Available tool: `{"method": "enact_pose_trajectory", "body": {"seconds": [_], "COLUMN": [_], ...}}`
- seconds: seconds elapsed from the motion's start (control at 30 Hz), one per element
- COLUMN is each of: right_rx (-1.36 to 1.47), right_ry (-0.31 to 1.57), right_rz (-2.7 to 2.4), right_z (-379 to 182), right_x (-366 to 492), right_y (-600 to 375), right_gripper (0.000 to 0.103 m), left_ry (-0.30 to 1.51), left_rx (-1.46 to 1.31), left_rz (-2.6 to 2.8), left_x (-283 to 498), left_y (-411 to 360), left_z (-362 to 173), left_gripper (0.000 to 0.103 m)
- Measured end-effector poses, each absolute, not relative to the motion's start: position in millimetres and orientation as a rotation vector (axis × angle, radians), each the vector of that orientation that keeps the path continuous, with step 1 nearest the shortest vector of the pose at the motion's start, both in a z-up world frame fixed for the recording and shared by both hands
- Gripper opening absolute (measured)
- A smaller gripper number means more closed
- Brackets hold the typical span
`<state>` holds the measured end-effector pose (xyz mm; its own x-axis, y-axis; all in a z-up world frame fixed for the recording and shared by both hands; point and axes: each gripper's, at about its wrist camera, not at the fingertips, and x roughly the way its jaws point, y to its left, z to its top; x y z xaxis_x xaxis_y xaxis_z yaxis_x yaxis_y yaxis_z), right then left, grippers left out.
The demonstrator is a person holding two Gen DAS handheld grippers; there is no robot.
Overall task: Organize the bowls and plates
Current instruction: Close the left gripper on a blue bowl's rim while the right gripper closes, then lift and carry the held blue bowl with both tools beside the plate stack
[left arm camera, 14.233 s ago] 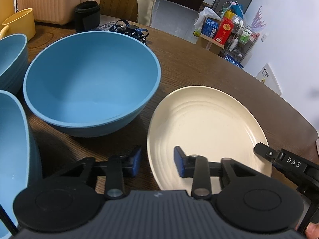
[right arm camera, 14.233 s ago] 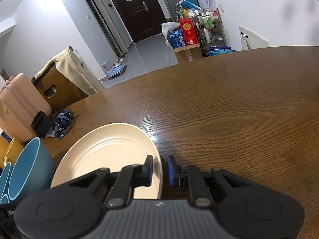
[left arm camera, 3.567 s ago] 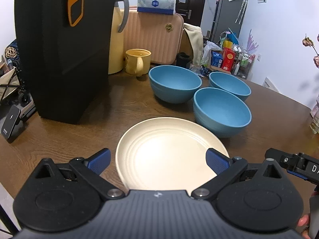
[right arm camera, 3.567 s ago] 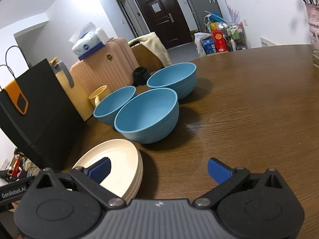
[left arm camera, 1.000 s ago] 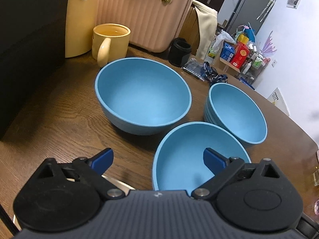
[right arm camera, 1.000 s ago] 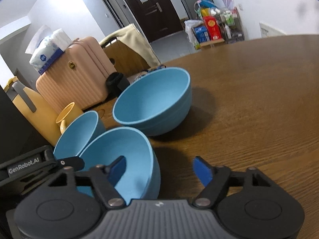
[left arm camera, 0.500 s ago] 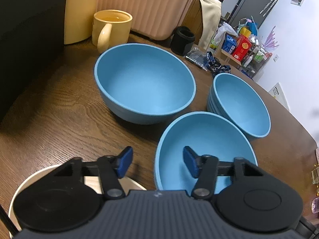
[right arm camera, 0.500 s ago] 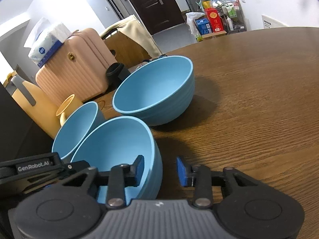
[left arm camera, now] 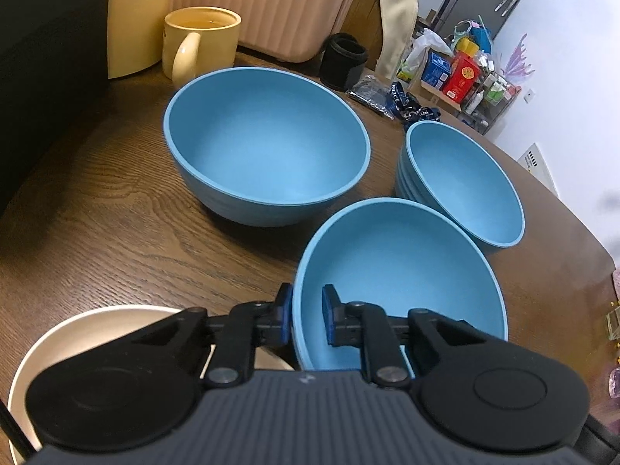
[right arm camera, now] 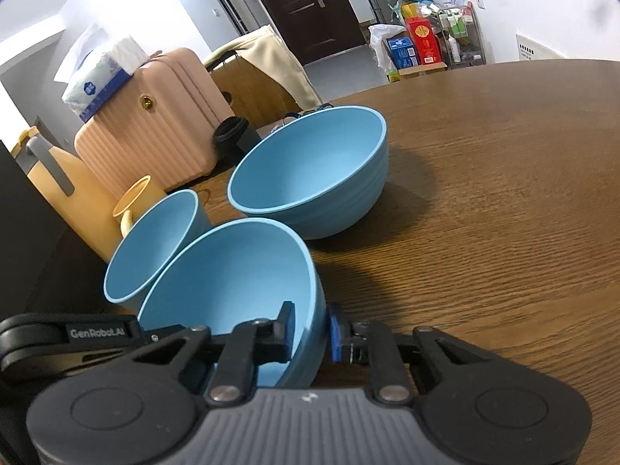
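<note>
Three blue bowls on wooden worktop [left arm camera: 97, 209] in left wrist view. Left claw [left arm camera: 306, 314], jaws just closing, clamped on near rim of nearest bowl [left arm camera: 399, 271]. Cream plate [left arm camera: 35, 352] just left of it. Large bowl [left arm camera: 267, 155] and right bowl [left arm camera: 465, 182] beyond.

Right wrist view: right claw [right arm camera: 312, 329], also just closing, pinches same bowl's [right arm camera: 232, 271] right rim; yellow mug [right arm camera: 133, 197] behind.

"GenRobot.AI" is printed on the left gripper [right arm camera: 102, 332] arm.
</note>
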<state>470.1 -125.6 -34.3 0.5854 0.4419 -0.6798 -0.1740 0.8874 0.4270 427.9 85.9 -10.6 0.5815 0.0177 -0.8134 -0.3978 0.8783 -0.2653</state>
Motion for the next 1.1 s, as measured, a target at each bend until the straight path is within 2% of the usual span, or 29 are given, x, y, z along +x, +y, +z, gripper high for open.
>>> {"method": "enact_pose_trajectory", "body": {"seconds": [0.5, 0.73, 1.1], "right_rx": [0.271, 0.196, 0.197], "right_ry": [0.895, 0.917, 0.893], "right_rz": [0.331, 0.301, 0.277], "right_z": [-29.8, -27.7, -11.0], "right_x": [469.6, 469.7, 453.7], "right_y": [-116.9, -104.8, -105.4], "right_gripper": [0.013, 0.011, 0.01], "left_ry": [0.99, 0.994, 0.971], "left_rx": [-0.324, -0.217, -0.208], "left_rz": [0.284, 0.279, 0.267], "left_x": [438.9, 443.4, 430.0], "left_y": [76.2, 67.9, 63.5], "left_z": [-10.9, -4.6, 13.2], "left_gripper": [0.008, 0.008, 0.008]}}
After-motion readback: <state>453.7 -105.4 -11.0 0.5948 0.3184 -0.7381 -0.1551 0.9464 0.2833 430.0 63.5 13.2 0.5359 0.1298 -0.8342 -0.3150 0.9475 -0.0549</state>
